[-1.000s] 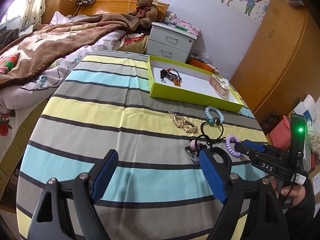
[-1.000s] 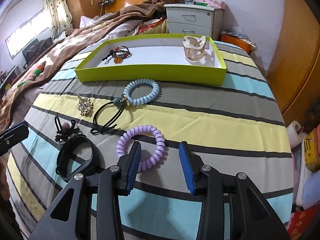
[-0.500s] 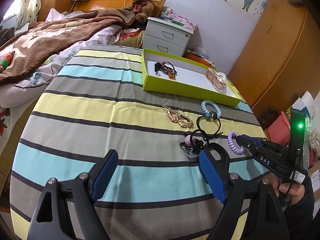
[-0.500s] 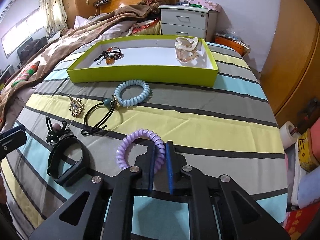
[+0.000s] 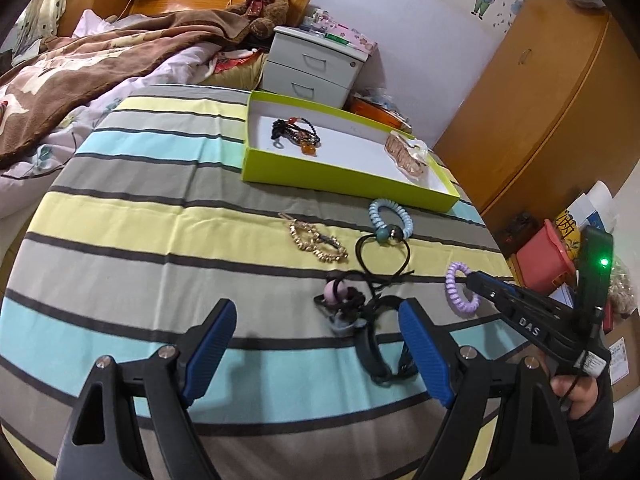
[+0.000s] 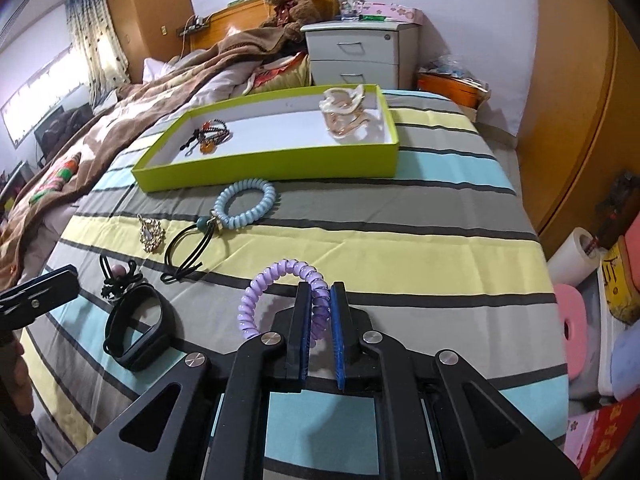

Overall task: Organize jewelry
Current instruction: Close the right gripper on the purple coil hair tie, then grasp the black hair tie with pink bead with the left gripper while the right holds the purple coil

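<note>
The striped tabletop (image 6: 400,248) carries a lime-green tray (image 6: 280,168) at its far side, already holding a dark beaded bracelet (image 6: 210,136) and a pale hair claw (image 6: 344,114). The right gripper (image 6: 320,320) pinches one side of the purple coil hair tie (image 6: 276,276), lifted off the cloth — a springy coil clamped at one edge could slip free mid-carry. The left gripper (image 5: 316,344) hangs spread wide and empty over the black band (image 5: 372,344) — it could snag the neighbouring loose ties.

Right gripper (image 6: 320,312) clamped the purple spiral hair tie (image 6: 276,292) above the striped tablecloth (image 6: 400,240); a blue spiral bracelet (image 6: 246,202) lay near the green tray (image 6: 272,168).
</note>
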Demonstrator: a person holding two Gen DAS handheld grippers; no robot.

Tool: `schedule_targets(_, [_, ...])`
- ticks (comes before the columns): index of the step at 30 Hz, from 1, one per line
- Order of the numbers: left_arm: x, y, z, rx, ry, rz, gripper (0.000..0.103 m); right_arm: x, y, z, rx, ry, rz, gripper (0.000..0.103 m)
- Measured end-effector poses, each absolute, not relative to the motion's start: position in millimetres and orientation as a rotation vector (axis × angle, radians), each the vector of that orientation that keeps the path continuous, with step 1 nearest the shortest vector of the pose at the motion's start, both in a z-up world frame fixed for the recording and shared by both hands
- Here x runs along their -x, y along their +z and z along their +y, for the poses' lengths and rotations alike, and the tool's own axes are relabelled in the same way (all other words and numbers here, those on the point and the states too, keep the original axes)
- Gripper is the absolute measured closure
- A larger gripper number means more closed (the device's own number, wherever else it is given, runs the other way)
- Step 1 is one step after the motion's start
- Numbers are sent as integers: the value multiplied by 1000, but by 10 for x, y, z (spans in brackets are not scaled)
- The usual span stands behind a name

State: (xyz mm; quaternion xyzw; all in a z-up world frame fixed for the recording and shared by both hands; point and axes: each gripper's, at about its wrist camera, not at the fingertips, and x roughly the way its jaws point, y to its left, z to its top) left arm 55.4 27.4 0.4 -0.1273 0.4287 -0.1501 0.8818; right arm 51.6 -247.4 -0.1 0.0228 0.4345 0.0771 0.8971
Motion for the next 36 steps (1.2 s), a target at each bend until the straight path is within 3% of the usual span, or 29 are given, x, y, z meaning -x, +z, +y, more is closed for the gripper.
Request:
schedule_targets(17, [-739, -172, 30, 205, -254, 940, 20, -384, 117, -2535, -71, 171, 859, 93])
schedule_targets(24, [-757, -163, 33, 192, -230, 936, 46, -383, 117, -2528, -73, 177, 857, 93])
schedule_targets(30, [-750, -168, -49, 161, -247, 938, 54, -383, 119, -2524, -75, 175, 858, 93])
schedule_targets(36, [-755, -173, -76, 145, -254, 943, 72, -383, 114, -2518, -78, 176, 856, 93])
